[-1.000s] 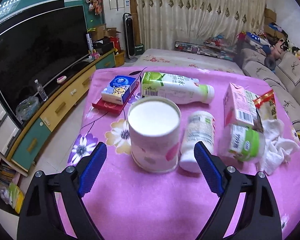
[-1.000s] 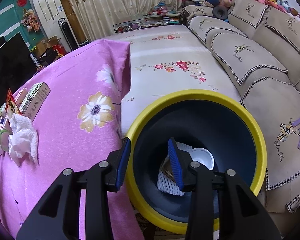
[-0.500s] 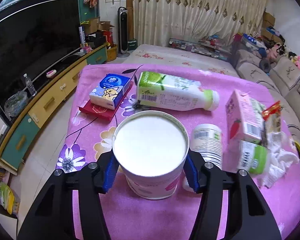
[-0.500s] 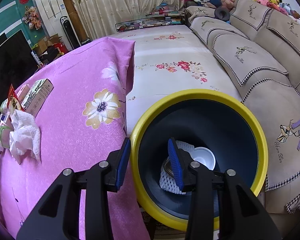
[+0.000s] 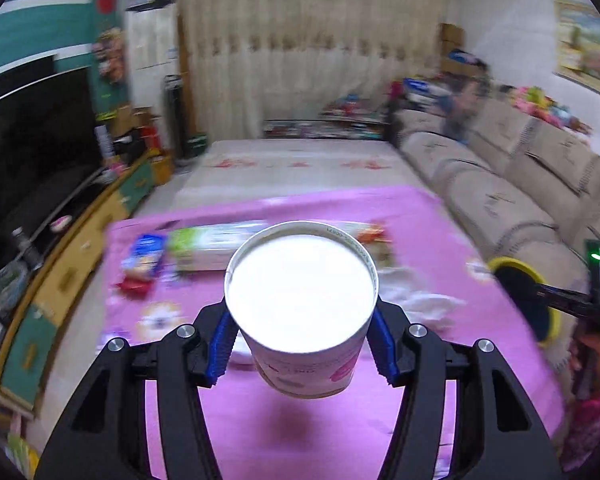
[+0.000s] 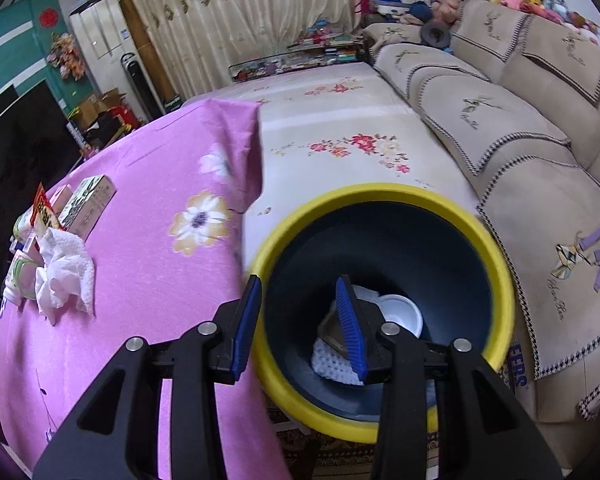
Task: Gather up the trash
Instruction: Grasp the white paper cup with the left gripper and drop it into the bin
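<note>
My left gripper (image 5: pixel 300 342) is shut on a white paper cup (image 5: pixel 302 300) with pink print and holds it above the pink tablecloth (image 5: pixel 300 432). My right gripper (image 6: pixel 298 324) is shut on the yellow rim of a dark blue trash bin (image 6: pixel 380 200), one finger outside and one inside. The bin holds a white foam net (image 6: pixel 332 364) and a small white cup (image 6: pixel 400 312). The bin also shows in the left wrist view (image 5: pixel 512 268), at the table's right edge.
More trash lies on the table: a crumpled tissue (image 6: pixel 62 272), a carton (image 6: pixel 90 200), a red wrapper (image 6: pixel 44 210), a green-labelled bottle (image 5: pixel 216 244) and a blue tissue pack (image 5: pixel 144 252). A sofa (image 6: pixel 520 140) stands at the right, a TV (image 5: pixel 28 152) at the left.
My left gripper closed on the paper cup and lifted it off the table. My right gripper kept its hold on the bin rim and shifted the bin slightly.
</note>
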